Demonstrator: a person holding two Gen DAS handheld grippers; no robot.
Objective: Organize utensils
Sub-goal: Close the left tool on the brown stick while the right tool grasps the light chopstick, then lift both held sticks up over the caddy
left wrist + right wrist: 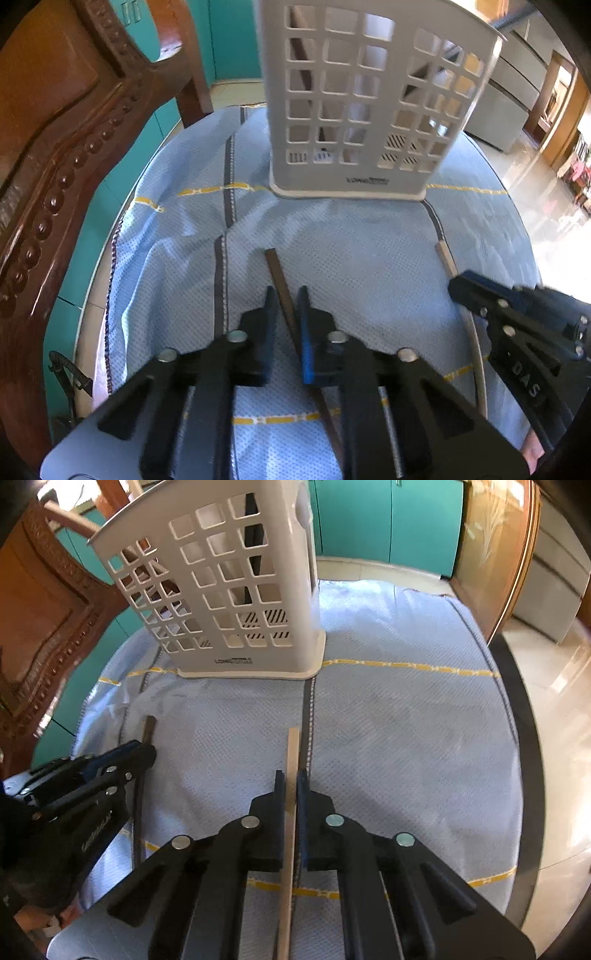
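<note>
Claws (287,295) (291,779) on two chopsticks (277,269) (291,753)

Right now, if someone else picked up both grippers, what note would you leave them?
Left gripper: shut on the dark stick, which lies on the blue cloth.
Right gripper: shut on the pale wooden stick, also low over the cloth.
White holder: upright at the far side of the cloth, with some dark things already standing inside.
Done: both sticks gripped.
Left: lift each stick and drop it into the holder, probably one at a time so the grippers do not collide.
</note>
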